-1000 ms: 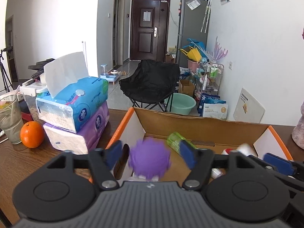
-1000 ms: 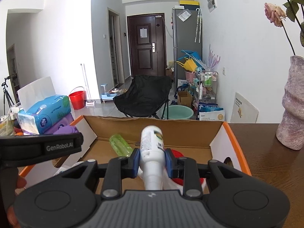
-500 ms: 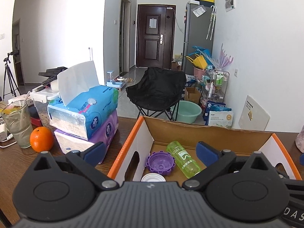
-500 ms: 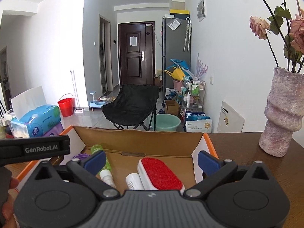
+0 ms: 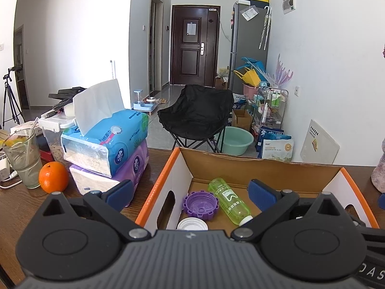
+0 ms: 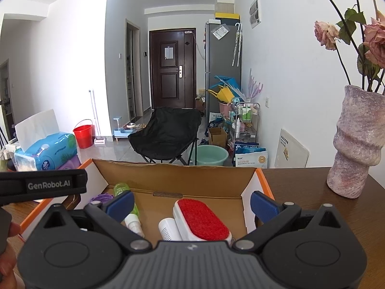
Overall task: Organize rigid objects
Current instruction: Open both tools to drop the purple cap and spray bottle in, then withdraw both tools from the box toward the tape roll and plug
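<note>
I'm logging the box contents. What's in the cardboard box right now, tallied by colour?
Purple: 1, purple cap
Green: 1, green bottle
Red: 1, red-faced brush
White: 3, white cap, white spray bottle, white cylinder
Total: 6

Ahead of my left tongs (image 5: 190,192), inside the cardboard box (image 5: 262,168), I see a purple ridged lid (image 5: 200,206) lying open side up, a green bottle (image 5: 229,201) on its side just right of it, and a white cap (image 5: 192,224) nearest me. Between my right tongs (image 6: 191,203) lies a red-faced white brush (image 6: 203,220), a white cylinder (image 6: 168,228) touching its left.
</note>
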The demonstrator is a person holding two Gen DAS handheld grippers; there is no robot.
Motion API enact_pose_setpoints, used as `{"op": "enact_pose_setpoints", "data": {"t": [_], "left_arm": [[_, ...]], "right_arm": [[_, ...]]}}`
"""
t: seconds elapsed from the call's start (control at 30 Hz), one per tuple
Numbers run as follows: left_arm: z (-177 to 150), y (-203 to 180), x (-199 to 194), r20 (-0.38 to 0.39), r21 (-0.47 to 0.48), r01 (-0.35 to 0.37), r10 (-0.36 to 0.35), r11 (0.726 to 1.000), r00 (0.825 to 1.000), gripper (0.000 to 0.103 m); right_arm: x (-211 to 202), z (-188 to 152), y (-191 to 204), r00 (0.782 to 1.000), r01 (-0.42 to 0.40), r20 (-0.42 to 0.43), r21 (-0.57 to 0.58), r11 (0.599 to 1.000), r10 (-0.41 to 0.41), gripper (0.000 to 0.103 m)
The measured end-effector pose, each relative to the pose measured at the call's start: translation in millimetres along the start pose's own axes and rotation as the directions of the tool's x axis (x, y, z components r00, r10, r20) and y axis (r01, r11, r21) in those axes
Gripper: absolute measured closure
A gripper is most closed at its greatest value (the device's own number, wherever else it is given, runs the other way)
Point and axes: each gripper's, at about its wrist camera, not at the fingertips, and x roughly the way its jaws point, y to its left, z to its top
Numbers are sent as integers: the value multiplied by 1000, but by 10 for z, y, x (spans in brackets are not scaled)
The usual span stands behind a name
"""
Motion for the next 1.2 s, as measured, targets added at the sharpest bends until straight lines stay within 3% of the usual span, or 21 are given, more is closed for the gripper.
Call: {"op": "enact_pose_setpoints", "data": {"t": [0.47, 1.2], "left_arm": [[-120, 98, -298, 6, 17, 5, -5, 1000, 1000, 0], [-491, 618, -1029, -26, -2, -13, 13, 1000, 1000, 0]], "right_arm": [[-383, -110, -32, 999, 0, 35, -5, 1000, 1, 0], [-1166, -449, 261, 999, -20, 39, 4, 1000, 19, 0]]}}
